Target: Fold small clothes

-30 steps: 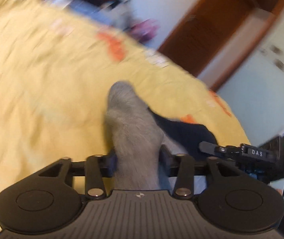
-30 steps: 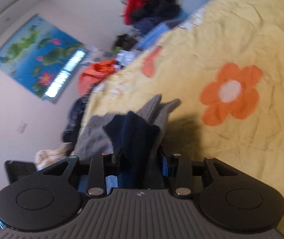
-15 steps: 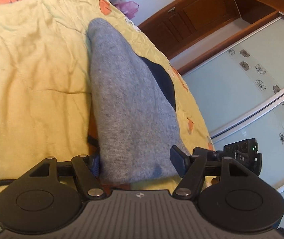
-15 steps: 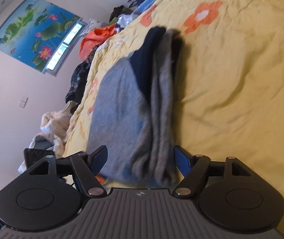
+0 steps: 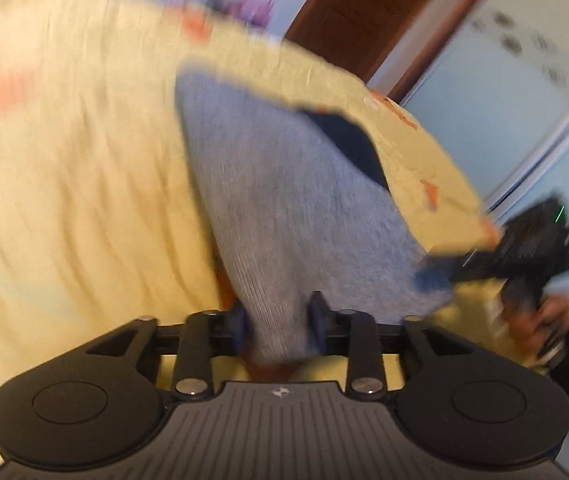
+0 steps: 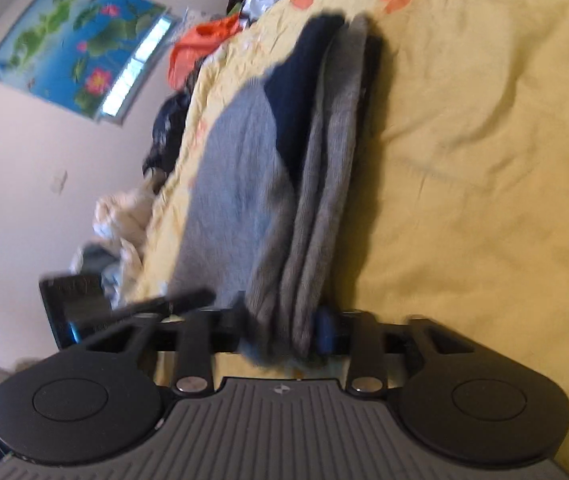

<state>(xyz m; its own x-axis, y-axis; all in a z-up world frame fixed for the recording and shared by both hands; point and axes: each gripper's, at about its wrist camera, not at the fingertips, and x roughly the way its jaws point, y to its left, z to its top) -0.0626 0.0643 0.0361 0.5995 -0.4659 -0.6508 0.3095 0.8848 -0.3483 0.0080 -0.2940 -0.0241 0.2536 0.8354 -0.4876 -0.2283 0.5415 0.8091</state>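
Now both grippers are closing on the grey sock (image 5: 284,216) lying on the yellow bedsheet (image 5: 76,184): left gripper (image 5: 278,322) pinches one end, right gripper (image 6: 280,330) the other

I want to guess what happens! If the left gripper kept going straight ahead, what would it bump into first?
Probably the grey sock, already between the closing left gripper, then the yellow bedsheet beneath. Blur makes depth uncertain.

A bed is covered by a yellow bedspread (image 6: 484,160) printed with orange flowers. Beyond its far edge, a brown wooden door (image 5: 368,8) and pale sliding panels with small flower motifs (image 5: 524,60) are seen, blurred. On the opposite side, a lotus-pond picture (image 6: 72,48) is hung on a pale wall, and heaps of clothing (image 6: 204,36) are piled along the bed's edge.
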